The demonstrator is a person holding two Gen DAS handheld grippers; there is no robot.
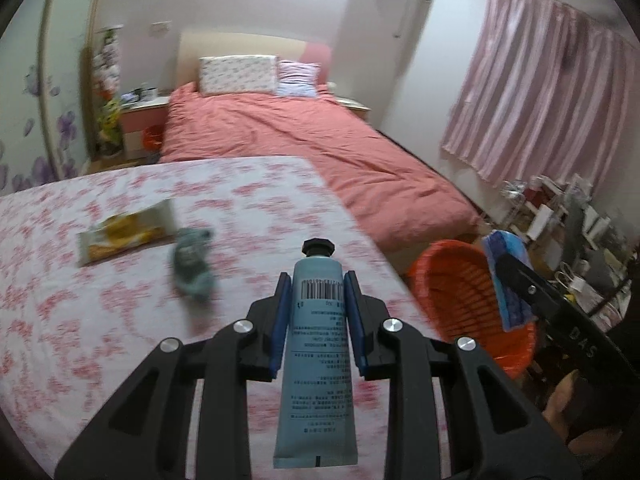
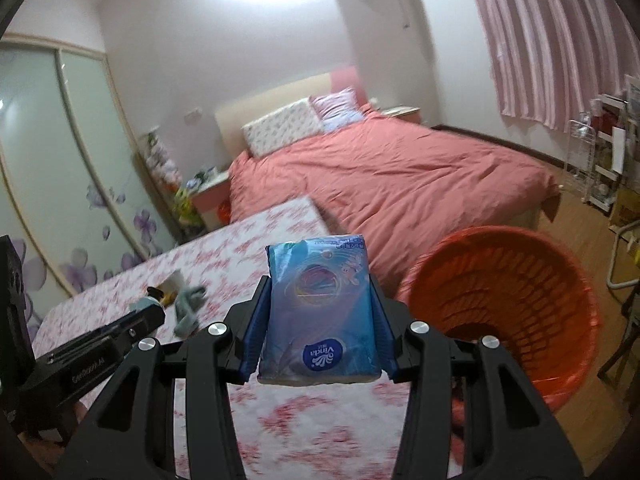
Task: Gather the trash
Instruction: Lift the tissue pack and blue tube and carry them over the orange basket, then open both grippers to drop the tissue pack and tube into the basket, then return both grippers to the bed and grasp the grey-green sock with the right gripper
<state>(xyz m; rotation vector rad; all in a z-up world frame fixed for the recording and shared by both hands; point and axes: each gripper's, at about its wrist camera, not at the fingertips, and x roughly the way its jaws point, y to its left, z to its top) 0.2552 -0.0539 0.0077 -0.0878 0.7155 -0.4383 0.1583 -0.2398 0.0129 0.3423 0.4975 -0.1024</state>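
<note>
My left gripper (image 1: 317, 280) is shut on a light blue tube (image 1: 316, 356) with a black cap, held above the floral-cloth table (image 1: 60, 300). My right gripper (image 2: 320, 288) is shut on a blue tissue pack (image 2: 320, 312), held over the table edge next to the orange basket (image 2: 500, 304). In the left wrist view the tissue pack (image 1: 508, 276) hangs over the orange basket (image 1: 456, 292). A yellow-and-white wrapper (image 1: 128, 232) and a crumpled teal wrapper (image 1: 192, 264) lie on the table, ahead and left of the left gripper. The left gripper with the tube cap (image 2: 154, 294) shows in the right wrist view.
A bed with a salmon duvet (image 1: 320, 148) stands beyond the table. Pink curtains (image 1: 540, 92) hang at right. Cluttered shelves (image 1: 560, 216) stand behind the basket. A nightstand (image 1: 144, 124) and a floral wardrobe door (image 2: 60, 184) are at left.
</note>
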